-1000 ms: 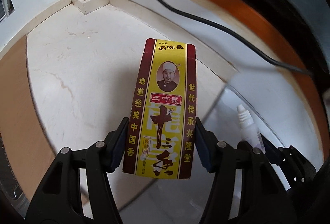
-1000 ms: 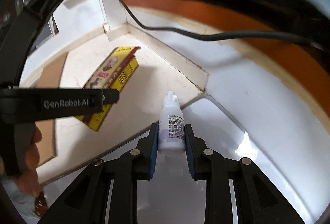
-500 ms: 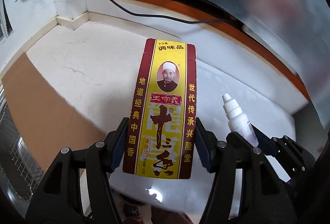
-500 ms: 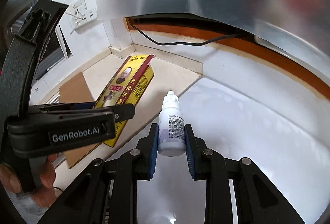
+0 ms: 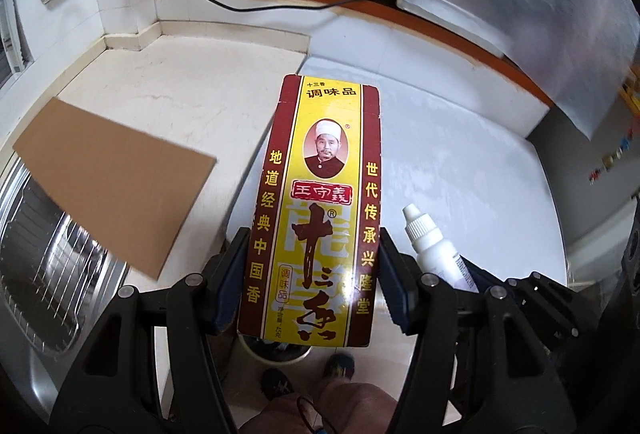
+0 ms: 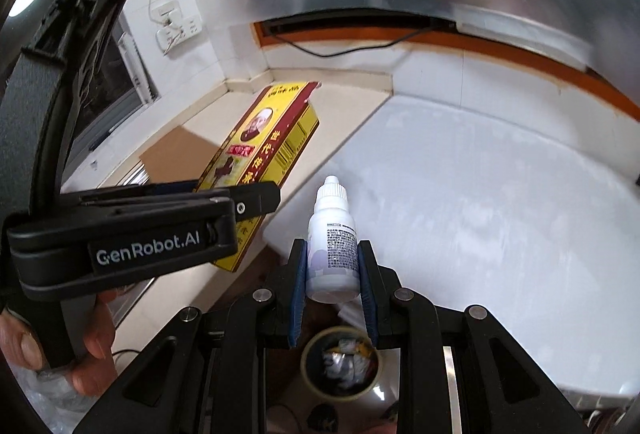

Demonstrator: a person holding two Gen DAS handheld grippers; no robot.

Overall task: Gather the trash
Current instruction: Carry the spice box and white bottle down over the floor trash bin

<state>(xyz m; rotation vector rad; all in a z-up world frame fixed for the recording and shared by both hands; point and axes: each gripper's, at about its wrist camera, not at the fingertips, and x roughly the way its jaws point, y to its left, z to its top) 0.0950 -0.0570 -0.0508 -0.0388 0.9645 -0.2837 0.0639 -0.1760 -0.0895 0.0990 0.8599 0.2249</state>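
My left gripper [image 5: 312, 274] is shut on a tall yellow and maroon seasoning box [image 5: 320, 210], upright between its blue pads. The same box [image 6: 264, 158] shows at the left of the right wrist view, with the left gripper's body in front of it. My right gripper [image 6: 332, 274] is shut on a small white dropper bottle [image 6: 332, 246], cap pointing up. That bottle [image 5: 430, 250] also appears to the right of the box in the left wrist view. A round trash bin [image 6: 340, 362] with crumpled waste inside sits on the floor right below the right gripper.
A white appliance top [image 5: 460, 162] adjoins a cream counter [image 5: 180, 82] bearing a brown cardboard sheet [image 5: 112, 178]. A steel sink with a wire rack [image 5: 40, 254] lies at the left. A black cable [image 5: 260, 8] runs along the back wall. A person's legs and shoes [image 5: 280, 386] are below.
Both grippers have pulled back and up from the counter corner, still holding the box and the bottle. The floor, the trash bin and the person's feet have come into view below them.
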